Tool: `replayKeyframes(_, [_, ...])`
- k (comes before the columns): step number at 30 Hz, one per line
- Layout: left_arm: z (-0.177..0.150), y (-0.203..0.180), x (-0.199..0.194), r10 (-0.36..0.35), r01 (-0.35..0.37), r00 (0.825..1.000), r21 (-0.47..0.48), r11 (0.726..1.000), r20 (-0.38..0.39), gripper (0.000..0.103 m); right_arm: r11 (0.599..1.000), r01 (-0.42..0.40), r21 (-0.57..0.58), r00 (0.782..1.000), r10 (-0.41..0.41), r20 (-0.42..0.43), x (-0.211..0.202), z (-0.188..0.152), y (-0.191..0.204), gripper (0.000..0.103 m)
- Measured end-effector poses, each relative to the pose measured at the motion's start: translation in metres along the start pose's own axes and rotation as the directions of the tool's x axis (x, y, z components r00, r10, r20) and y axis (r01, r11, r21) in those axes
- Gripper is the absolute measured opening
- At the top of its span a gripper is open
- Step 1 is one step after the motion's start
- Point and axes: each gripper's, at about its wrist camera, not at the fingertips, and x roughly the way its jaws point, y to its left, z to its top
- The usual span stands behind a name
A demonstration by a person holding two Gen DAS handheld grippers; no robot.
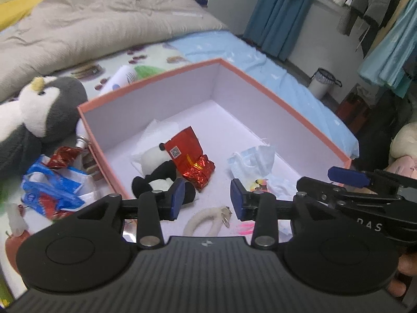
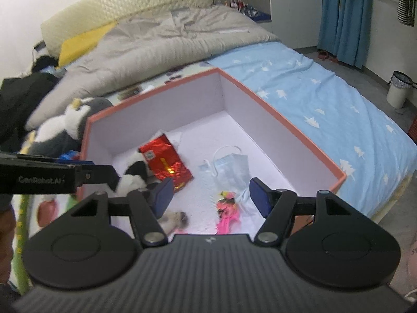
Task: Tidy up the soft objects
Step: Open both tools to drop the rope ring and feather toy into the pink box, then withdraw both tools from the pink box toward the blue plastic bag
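1. The bed (image 2: 325, 96) carries an open pink box (image 2: 286, 127).
2. Left of the box lies a penguin plush (image 1: 44, 114).
3. Behind the box, a grey duvet (image 2: 156, 49) is bunched.

Salmon-rimmed white box (image 1: 281, 99), red foil packet (image 1: 186, 151), black-and-white panda plush (image 1: 156, 172)

Box (image 1: 260, 86) matt card; red packet (image 1: 190, 154) glossy crinkled foil; penguin (image 1: 44, 112) fuzzy plush; duvet (image 2: 156, 44) rumpled cloth.
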Motion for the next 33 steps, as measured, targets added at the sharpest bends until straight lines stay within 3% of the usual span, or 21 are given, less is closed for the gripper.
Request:
replayKeyframes(9, [-0.038, 0.002, -0.075, 0.004, -0.006, 0.992, 0.016, 1.000, 0.123, 0.044, 0.999, -0.052, 0.003, 0.995, 0.052, 0.086, -0.059, -0.029, 0.022, 0.067])
replayKeyframes(16, [-0.065, 0.013, -0.116, 0.029, -0.025, 0.982, -0.024, 0.999, 0.187, 0.044, 0.997, -0.070, -0.018, 0.991, 0.072, 0.109, -0.083, -0.047, 0.041, 0.067])
replayKeyframes(29, [-0.113, 0.044, -0.160, 0.130, -0.101, 0.965, -0.133, 0.986, 0.229, 0.044, 0.988, -0.104, -0.113, 0.988, 0.116, 0.104, -0.102, -0.069, 0.080, 0.067])
replayKeyframes(33, [-0.132, 0.049, -0.174, 0.170, -0.130, 0.956, -0.177, 0.976, 0.238, 0.044, 0.979, -0.155, -0.133, 0.981, 0.168, 0.093, -0.106, -0.073, 0.089, 0.067])
